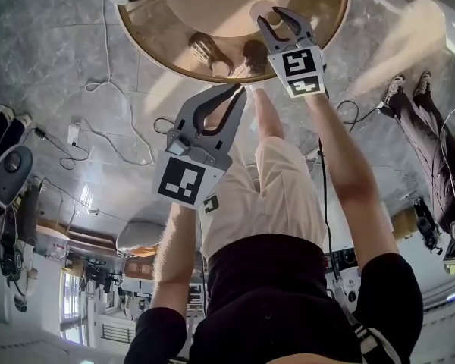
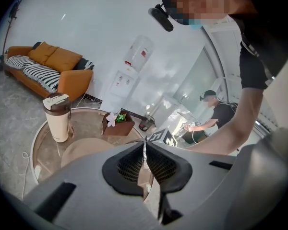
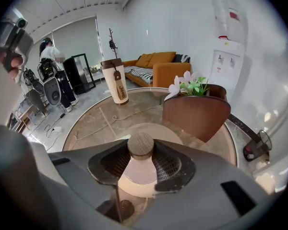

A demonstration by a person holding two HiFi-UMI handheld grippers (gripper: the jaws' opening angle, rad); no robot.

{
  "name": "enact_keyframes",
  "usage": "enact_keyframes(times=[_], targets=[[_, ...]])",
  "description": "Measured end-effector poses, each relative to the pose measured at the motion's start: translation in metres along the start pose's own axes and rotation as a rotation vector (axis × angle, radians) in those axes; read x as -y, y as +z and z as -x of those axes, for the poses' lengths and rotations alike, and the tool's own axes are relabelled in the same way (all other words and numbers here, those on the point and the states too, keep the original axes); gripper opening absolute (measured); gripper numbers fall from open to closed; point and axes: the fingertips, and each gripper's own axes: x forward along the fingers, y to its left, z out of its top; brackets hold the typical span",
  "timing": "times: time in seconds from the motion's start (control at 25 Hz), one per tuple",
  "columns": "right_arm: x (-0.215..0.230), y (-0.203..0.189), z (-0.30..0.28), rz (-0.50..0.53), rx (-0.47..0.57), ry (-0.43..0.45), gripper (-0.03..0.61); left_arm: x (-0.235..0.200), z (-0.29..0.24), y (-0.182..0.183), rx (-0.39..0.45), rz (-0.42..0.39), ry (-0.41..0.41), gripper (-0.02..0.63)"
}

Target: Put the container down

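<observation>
R claw: my right gripper (image 1: 283, 23) is clamped on the container (image 3: 140, 172), pads pressing both sides just under its cork-like cap.
Container: cream body, upright, held over the near edge of the round beige mat (image 3: 159, 130). Can't tell if its base touches the mat.
L claw: my left gripper (image 2: 144, 150) has its jaws pressed tight together w/ nothing between them. In head view it hangs nearer me than the R one, just off the table rim.
Table: round, brownish top (image 3: 98, 121), a thin cable lying across it.
Other items: tumbler (image 3: 116, 86) w/ a hanging tag at the far side, upright; brown planter (image 3: 198, 113) w/ white flowers to the R, well apart from the container.
</observation>
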Motion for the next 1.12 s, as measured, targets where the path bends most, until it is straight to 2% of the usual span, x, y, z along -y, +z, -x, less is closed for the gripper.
enact_keyframes(times=[0.48,1.12], targets=[[0.001,0.000,-0.004,0.019,-0.007,0.005,0.140,-0.001,-0.004,0.003,0.002,0.004,-0.004,0.029],[-0.001,0.004,0.000,0.094,-0.010,0.022,0.147,0.007,-0.010,0.001,0.004,0.008,0.015,0.029]])
